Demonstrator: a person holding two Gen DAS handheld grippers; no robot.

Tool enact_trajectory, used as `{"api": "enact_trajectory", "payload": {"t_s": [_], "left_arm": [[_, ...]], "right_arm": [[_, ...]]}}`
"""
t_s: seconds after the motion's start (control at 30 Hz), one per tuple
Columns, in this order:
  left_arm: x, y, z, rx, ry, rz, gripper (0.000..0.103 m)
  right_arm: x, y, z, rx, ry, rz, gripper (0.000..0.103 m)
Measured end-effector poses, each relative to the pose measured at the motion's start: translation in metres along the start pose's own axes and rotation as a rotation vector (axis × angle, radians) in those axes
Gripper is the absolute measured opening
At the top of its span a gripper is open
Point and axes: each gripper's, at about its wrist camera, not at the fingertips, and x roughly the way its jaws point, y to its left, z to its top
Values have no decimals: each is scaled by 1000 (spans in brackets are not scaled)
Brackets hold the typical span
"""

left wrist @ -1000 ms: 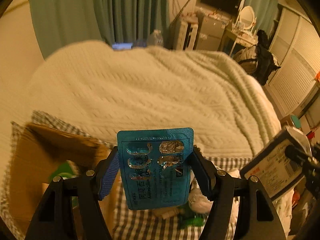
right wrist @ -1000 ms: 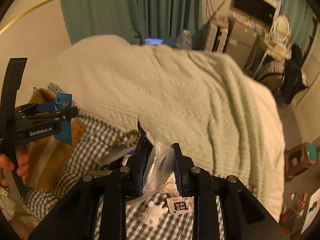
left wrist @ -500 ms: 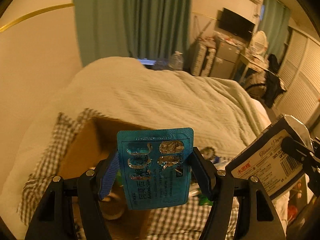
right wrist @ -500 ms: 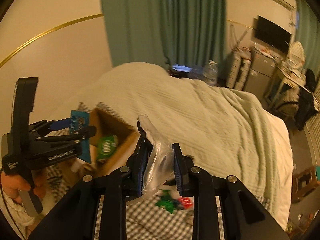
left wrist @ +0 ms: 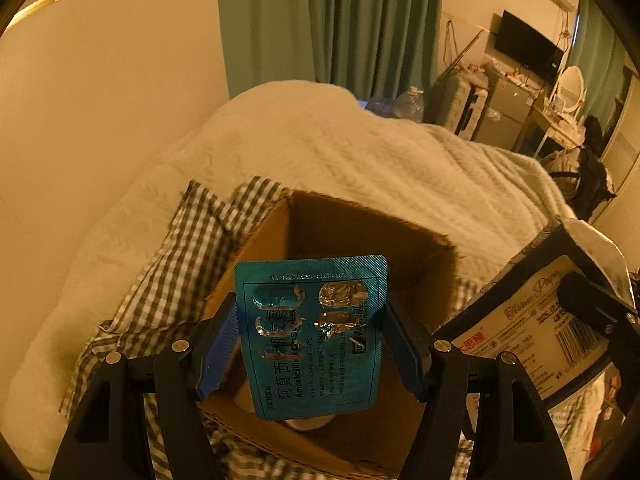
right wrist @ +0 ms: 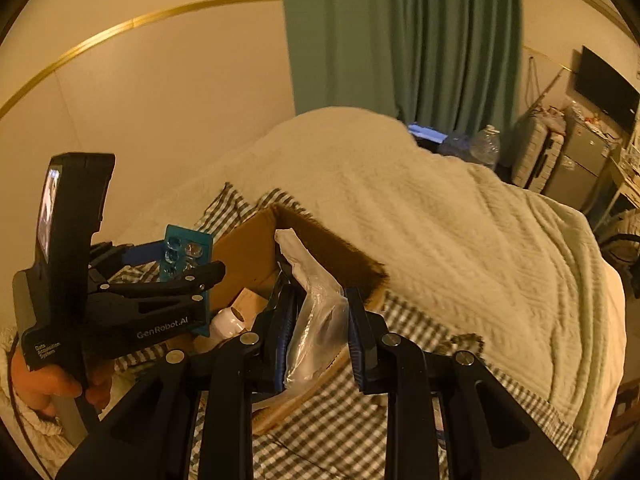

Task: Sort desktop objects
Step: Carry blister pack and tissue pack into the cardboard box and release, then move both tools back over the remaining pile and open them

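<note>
My left gripper (left wrist: 310,344) is shut on a blue pill blister pack (left wrist: 312,336) and holds it upright above the open cardboard box (left wrist: 360,232). In the right wrist view the left gripper (right wrist: 188,276) and the blister pack (right wrist: 186,252) hang over the box's left side (right wrist: 248,252). My right gripper (right wrist: 318,320) is shut on a clear-wrapped tissue pack (right wrist: 316,312) above the box's near rim. The tissue pack (left wrist: 532,328) also shows at the right of the left wrist view. A white roll (right wrist: 230,320) lies inside the box.
The box sits on a checked cloth (right wrist: 360,420) on a bed with a cream knitted blanket (right wrist: 440,208). A beige wall (left wrist: 100,100) is at left, green curtains (right wrist: 400,40) behind, and furniture with a TV (left wrist: 528,48) at the far right.
Both grippers have moved left and up with their loads. The box has come from the left edge to directly under them. Both stay shut on their objects.
</note>
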Motion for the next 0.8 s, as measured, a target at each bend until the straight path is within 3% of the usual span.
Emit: {"api": "enact_trajectory", "payload": {"t_s": [0.2,0.3,0.37,0.47,0.8], "left_arm": [[19,18,-2,-7,36,5,71],[24,24,-3,-16,40,3,71],[25,25,-3,-13,46,10,72],[27,21,-6,-11,89,11,86],[10,-24,-8,36,91,-31,87]], "right_arm": [[35,13,0,-16,47,2,23],[40,13,-1,5,46,19,33],[41,12,-2,18,48,30,47],[37,9,-2,22,39,11,51],[-13,-39,-27,100,33,-110,54]]}}
